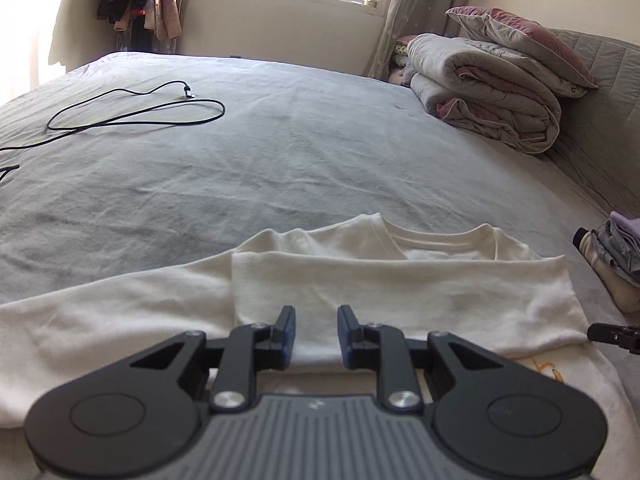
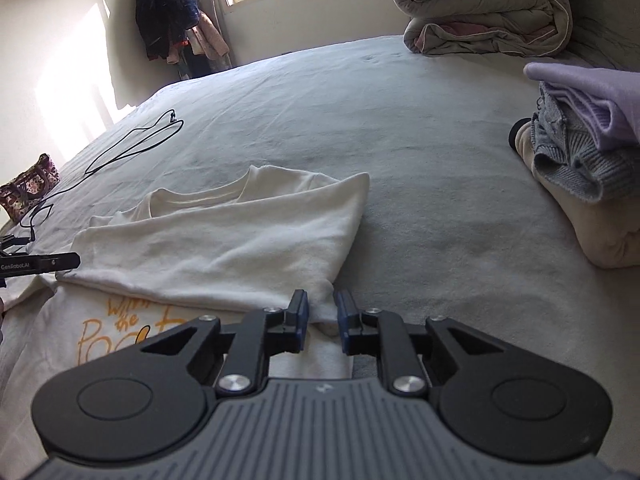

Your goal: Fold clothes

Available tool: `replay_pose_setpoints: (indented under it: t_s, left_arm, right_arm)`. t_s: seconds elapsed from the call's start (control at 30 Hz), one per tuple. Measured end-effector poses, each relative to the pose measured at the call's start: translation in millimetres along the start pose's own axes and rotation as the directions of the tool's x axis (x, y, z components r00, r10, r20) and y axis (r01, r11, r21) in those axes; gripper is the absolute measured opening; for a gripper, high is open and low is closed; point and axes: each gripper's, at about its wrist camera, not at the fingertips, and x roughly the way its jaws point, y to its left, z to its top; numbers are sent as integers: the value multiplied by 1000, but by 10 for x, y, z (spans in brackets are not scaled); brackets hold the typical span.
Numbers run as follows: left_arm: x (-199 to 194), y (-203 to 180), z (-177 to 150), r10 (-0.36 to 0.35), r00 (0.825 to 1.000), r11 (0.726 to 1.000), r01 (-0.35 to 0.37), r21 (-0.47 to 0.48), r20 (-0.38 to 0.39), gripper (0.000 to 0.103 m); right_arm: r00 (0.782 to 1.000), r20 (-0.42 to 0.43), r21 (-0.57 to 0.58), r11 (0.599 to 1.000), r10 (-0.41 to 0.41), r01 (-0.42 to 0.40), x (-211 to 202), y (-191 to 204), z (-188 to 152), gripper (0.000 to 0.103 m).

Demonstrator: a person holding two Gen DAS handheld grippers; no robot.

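Note:
A white T-shirt (image 1: 400,292) lies on the grey bed sheet (image 1: 280,152), its lower part folded up over the chest below the collar. Yellow lettering (image 2: 120,320) shows on the layer beneath the fold. My left gripper (image 1: 317,320) hovers over the fold's near edge with its jaws apart and nothing between them. My right gripper (image 2: 323,306) stands open at the shirt's (image 2: 224,248) near right corner, where a bit of cloth lies between its fingers. Each gripper's tip shows in the other's view: the right gripper (image 1: 614,336) and the left gripper (image 2: 48,264).
A stack of folded clothes (image 2: 580,152) sits on the bed to the right. A rolled quilt (image 1: 488,92) and a pillow (image 1: 520,36) rest by the headboard. A black cable (image 1: 136,116) loops across the far left of the sheet. A floral bag (image 2: 28,188) lies at the left edge.

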Motion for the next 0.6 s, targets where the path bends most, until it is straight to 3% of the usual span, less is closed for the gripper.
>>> replay_pose_setpoints:
  t_s: [0.17, 0.37, 0.53, 0.6]
  left_arm:
    - [155, -591, 215, -134, 991, 988, 134, 74, -3, 22]
    - [507, -1356, 205, -293, 955, 946, 298, 131, -54, 22]
    - [841, -1849, 55, -357, 927, 913, 372, 169, -115, 22]
    - [978, -1980, -13, -345, 927, 915, 367, 166, -149, 22]
  right_arm:
    - [999, 15, 100, 994, 40, -41, -34, -122, 31, 26]
    - [998, -6, 145, 987, 67, -65, 59, -188, -31, 26]
    - [996, -26, 176, 981, 84, -79, -14, -298, -46, 26]
    - [997, -28, 165, 984, 69, -63, -56, -316, -35, 27]
